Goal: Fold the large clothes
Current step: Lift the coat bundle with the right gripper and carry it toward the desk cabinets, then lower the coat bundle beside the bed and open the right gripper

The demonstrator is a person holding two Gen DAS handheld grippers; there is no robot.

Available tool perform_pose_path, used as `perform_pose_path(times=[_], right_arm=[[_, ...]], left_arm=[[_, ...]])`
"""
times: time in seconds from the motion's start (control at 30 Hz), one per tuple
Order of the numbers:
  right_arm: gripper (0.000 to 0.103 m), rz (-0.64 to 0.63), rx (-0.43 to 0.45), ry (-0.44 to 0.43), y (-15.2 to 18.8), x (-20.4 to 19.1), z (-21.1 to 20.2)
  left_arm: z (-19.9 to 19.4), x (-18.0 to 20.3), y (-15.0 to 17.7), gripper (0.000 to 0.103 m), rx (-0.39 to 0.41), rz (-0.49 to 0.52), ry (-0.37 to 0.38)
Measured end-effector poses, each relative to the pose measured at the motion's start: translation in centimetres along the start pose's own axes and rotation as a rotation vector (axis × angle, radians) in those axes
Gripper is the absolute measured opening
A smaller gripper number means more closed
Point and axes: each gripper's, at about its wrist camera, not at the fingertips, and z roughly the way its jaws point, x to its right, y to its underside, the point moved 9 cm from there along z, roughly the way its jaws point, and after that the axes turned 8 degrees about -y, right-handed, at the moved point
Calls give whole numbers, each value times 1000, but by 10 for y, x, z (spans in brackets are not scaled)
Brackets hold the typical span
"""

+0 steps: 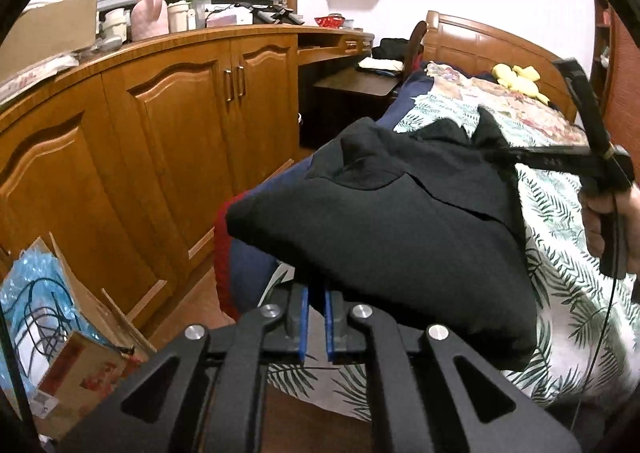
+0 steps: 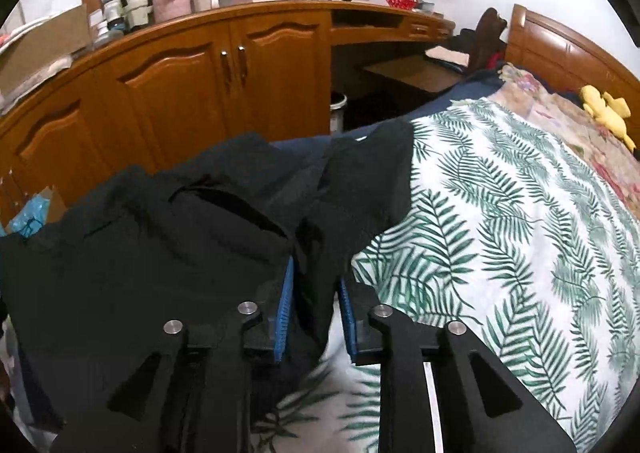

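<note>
1. Left gripper [image 1: 316, 323]: blue ribbed pads nearly together, pinched on the near hem of a black garment [image 1: 384, 221]; cloth rises from between the pads and spreads ahead in a broad, matte, softly creased sheet.
2. Right gripper [image 2: 314, 317]: blue ridged pads apart, a narrow fold of the same black garment [image 2: 160, 237] hanging loose in the gap, not pressed by either pad.
3. Garment draped across the bed's near edge, ahead of both tongs; dull knit-like surface, a collar-shaped curve and a dark slit visible; bulk to the left of the right tongs, one flap running forward past them.
4. Bedspread [image 2: 500, 213] right of and under the right tongs: white cloth printed with green palm fronds, lying smooth.
5. Far ahead to the right: curved wooden headboard [image 1: 480, 49], glossy and panelled, with a yellow plush toy [image 2: 604, 109] on a floral quilt.
6. Left of both tongs: long cabinet [image 1: 160, 125] of varnished orange-brown wood, arched raised door panels, slim metal handles.
7. In the left wrist view, far right: a hand [image 1: 608, 217] holding the other tongs' black handle.
</note>
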Motion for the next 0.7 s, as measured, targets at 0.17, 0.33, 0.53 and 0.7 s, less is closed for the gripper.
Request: perform_pose_path(times=[0.17, 0.33, 0.53, 0.7], right_arm=[[50, -33, 48, -21, 14, -3, -36], [56, -48, 77, -47, 45, -7, -86], [63, -46, 111, -46, 67, -9, -138], [74, -47, 157, -36, 74, -10, -178]], left_arm=[[-16, -1, -1, 8, 20, 8, -25], [-44, 14, -8, 13, 69, 16, -10], [-69, 53, -14, 18, 92, 41, 60], [-93, 87, -21, 23, 128, 69, 108]])
